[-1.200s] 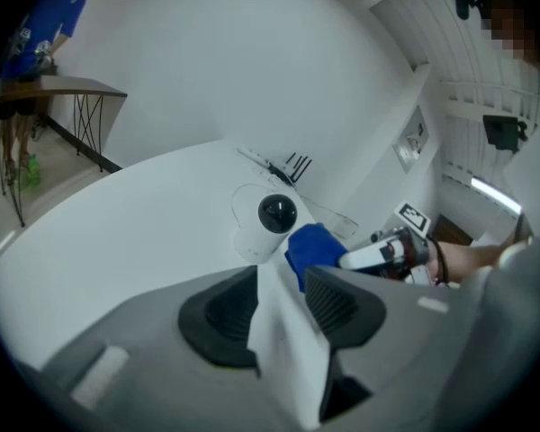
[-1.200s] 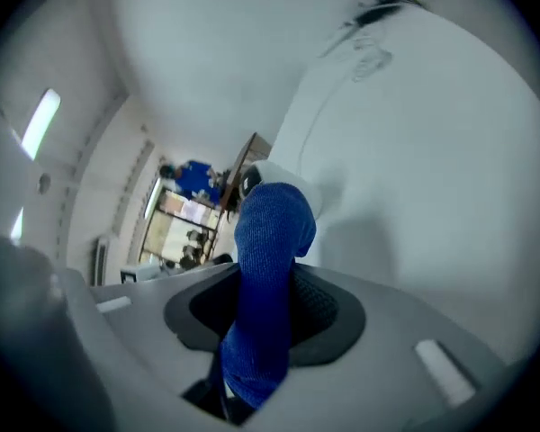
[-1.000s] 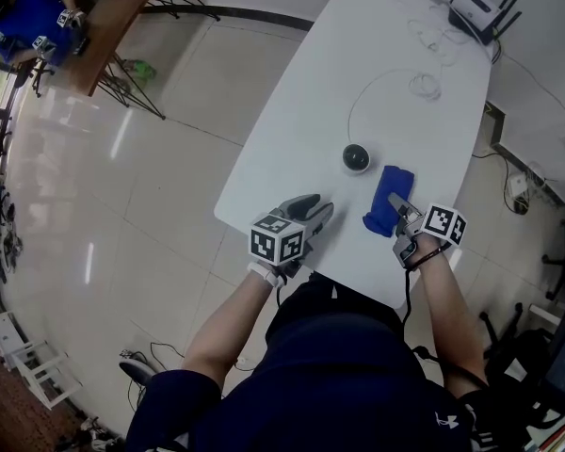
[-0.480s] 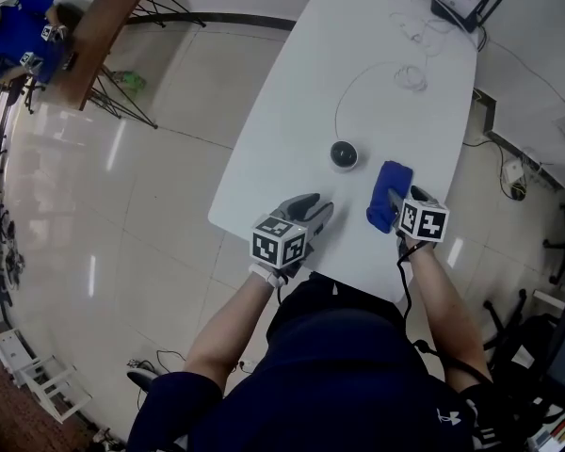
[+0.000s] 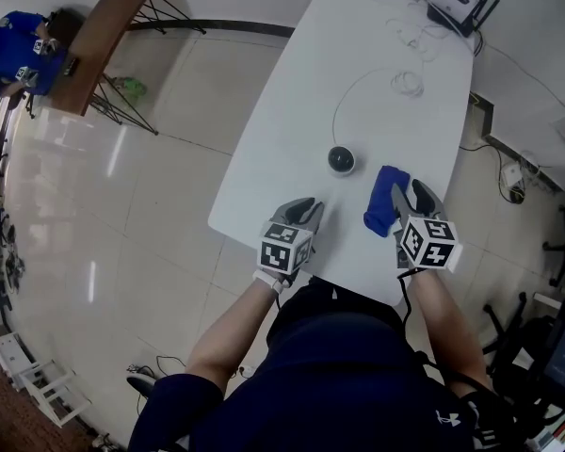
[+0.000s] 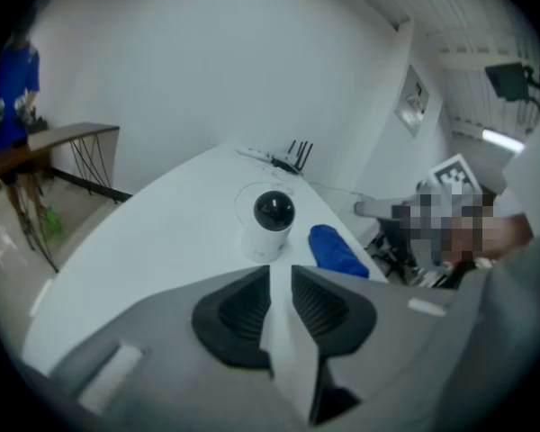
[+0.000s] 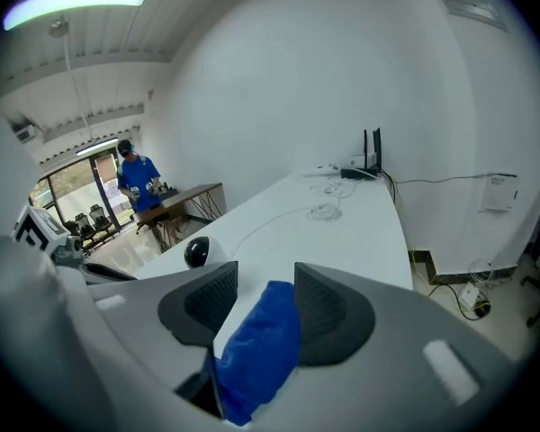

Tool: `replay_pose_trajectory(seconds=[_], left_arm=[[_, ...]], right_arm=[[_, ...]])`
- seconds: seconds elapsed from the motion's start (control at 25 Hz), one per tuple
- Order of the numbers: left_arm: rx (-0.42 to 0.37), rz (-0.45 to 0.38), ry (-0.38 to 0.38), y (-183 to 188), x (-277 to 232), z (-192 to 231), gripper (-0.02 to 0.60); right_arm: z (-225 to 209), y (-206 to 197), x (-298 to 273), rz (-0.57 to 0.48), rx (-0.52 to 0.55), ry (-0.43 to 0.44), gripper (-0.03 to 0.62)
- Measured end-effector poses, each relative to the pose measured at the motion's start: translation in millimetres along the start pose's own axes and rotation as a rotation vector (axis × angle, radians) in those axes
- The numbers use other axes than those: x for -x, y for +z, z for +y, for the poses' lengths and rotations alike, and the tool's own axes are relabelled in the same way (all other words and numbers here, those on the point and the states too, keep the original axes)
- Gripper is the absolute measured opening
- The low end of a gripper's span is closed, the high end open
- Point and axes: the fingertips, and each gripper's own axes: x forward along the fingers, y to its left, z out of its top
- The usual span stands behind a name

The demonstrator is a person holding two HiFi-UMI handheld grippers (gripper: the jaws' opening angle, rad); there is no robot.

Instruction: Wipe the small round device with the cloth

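A: What do we get from the head view?

B: We see the small round device standing on the white table. The blue cloth lies near it on the right, not touching it. Our left gripper sits by the table's near edge, short of the device. Our right gripper is over the cloth's near end.

A: And the left gripper view?

B: Its jaws have just been closing and now stand a narrow slit apart. We call it released, because only bare table shows between them. Ahead we see the device upright, a dark dome on a white base. The cloth lies to its right, apart from it.

A: Then the right gripper view.

B: Those jaws have just been closing too, yet we call them unclenched. The cloth shows between them, against the pad at that view's right. A sliver of table shows between the cloth and the other pad. The device stands beyond the left jaw. Far back we see a router and a person in blue.
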Motion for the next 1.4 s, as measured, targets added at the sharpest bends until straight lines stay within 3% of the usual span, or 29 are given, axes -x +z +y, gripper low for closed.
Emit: replay_pose_trajectory(seconds=[0.08, 0.2, 0.32, 0.48, 0.76, 0.92, 1.4], left_arm=[[-0.024, 0.007, 0.060, 2, 2, 5, 0.046], [-0.026, -0.022, 0.064, 8, 7, 2, 0.021], [-0.036, -0.046, 0.073, 13, 14, -6, 0.002], [-0.061, -0.069, 0.045, 16, 20, -34, 0.000], [-0.202, -0.152, -0.039, 40, 41, -64, 0.000], [-0.191, -0.189, -0.029, 48, 39, -63, 0.000], [-0.174, -0.146, -0.029, 24, 42, -116, 0.000]], right_arm=[[9, 8, 7, -0.029, 0.008, 0.028, 0.185], [24, 14, 16, -0.057, 0.025, 0.072, 0.142], [42, 9, 22, -0.043, 0.039, 0.131, 0.026], [66, 8, 41, -0.063, 0.058, 0.210, 0.017], [103, 5, 64, -0.147, 0.076, 0.236, 0.015], [109, 5, 58, -0.144, 0.074, 0.260, 0.012], [87, 13, 111, -0.175, 0.067, 0.273, 0.012]])
